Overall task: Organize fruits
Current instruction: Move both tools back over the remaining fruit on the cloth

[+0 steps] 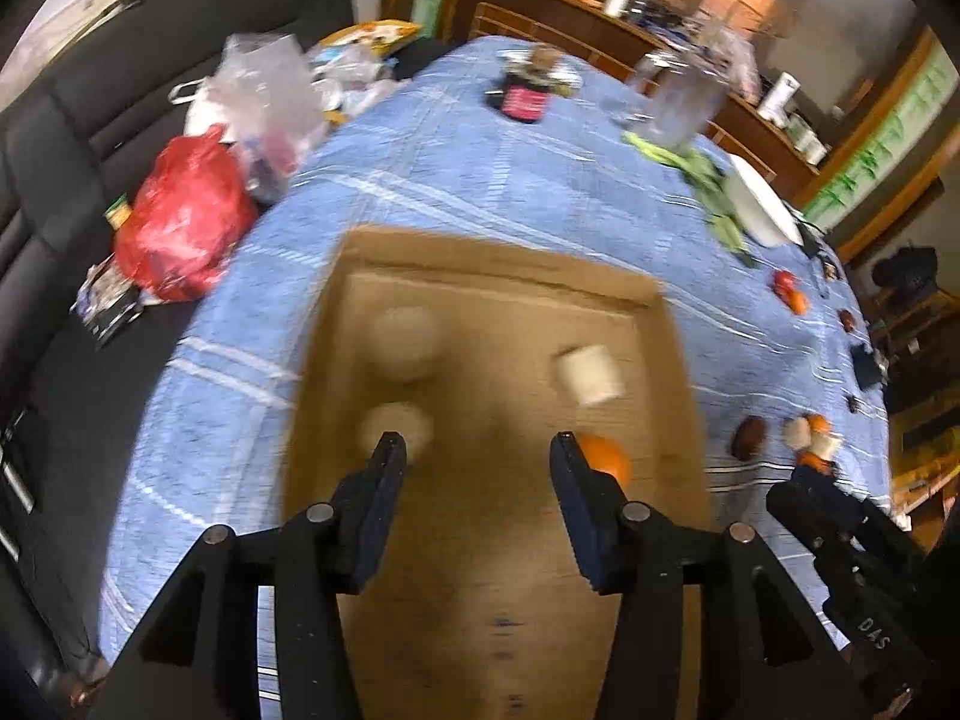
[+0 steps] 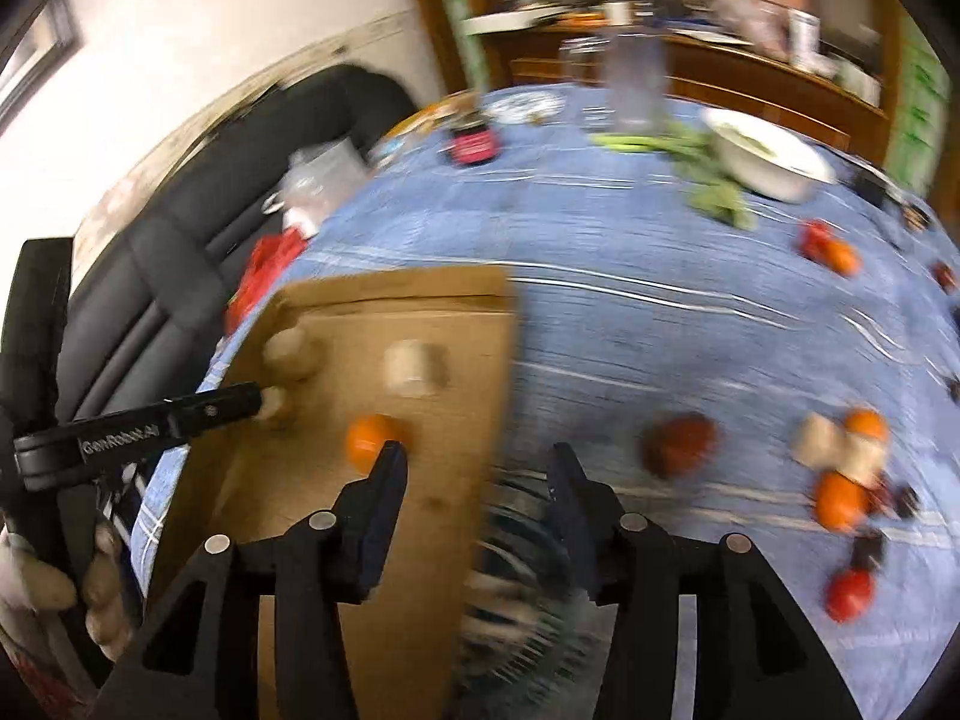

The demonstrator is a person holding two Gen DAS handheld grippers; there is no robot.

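A shallow cardboard box point(image 1: 498, 276) lies on the blue tablecloth; it also shows in the right wrist view point(image 2: 396, 288). Inside it lie two pale round fruits point(image 1: 402, 342), a pale cylinder point(image 1: 591, 375) and an orange point(image 1: 606, 459). My left gripper point(image 1: 477, 450) is open and empty above the box. My right gripper point(image 2: 477, 459) is open and empty over the box's right edge. Loose fruits lie on the cloth to the right: a dark red one point(image 2: 681, 441), oranges point(image 2: 840, 501), a pale one point(image 2: 816, 438) and a red one point(image 2: 849, 594).
A white bowl point(image 2: 771, 159) and green vegetables point(image 2: 714, 195) are at the far right. A dark jar point(image 1: 525, 99) and a clear glass point(image 1: 681, 99) stand at the back. A red bag point(image 1: 183, 222) and plastic bags lie on the black sofa point(image 1: 72, 138) to the left.
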